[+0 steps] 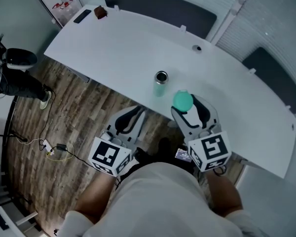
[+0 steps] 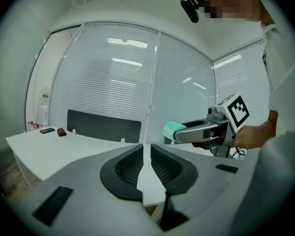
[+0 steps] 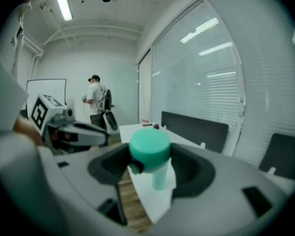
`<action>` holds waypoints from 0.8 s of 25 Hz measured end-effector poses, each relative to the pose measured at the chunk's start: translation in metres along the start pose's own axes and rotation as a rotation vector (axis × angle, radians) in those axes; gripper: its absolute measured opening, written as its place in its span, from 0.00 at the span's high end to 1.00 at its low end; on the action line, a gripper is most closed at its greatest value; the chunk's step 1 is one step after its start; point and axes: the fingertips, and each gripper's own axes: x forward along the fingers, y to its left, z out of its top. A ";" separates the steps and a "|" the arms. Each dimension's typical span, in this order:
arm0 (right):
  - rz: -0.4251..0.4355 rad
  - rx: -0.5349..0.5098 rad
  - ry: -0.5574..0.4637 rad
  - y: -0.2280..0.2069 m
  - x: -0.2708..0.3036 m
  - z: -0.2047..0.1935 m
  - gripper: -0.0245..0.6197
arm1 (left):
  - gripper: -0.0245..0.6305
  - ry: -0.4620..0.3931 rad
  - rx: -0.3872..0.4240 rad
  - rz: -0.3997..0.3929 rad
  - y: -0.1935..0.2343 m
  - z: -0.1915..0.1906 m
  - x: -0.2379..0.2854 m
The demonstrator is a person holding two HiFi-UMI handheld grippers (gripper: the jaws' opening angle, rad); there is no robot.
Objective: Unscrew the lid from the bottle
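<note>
- Evidently the unscrewing itself is done. In the head view, the bottle [image 1: 161, 84], a pale green cylinder, stands open-mouthed on the smooth white counter [image 1: 138, 38]. The right gripper [image 1: 186, 107] holds the round teal lid [image 1: 182, 100] just beside it.
- In the left gripper view, the left gripper [image 2: 146, 154] has its ribbed dark pads almost together, with nothing between them.
- In the right gripper view, the jaws clamp the matte lid [image 3: 149, 149]. Next, I judge, the lid needs setting down on the counter and a gentle release.
</note>
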 end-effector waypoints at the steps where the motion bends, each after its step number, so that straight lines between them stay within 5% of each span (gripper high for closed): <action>1: 0.002 0.004 0.005 0.001 -0.001 -0.002 0.53 | 0.86 0.002 -0.005 0.000 -0.001 -0.001 -0.001; 20: 0.014 0.046 0.049 0.017 -0.026 -0.029 0.53 | 0.86 0.047 -0.070 -0.008 -0.019 -0.027 -0.028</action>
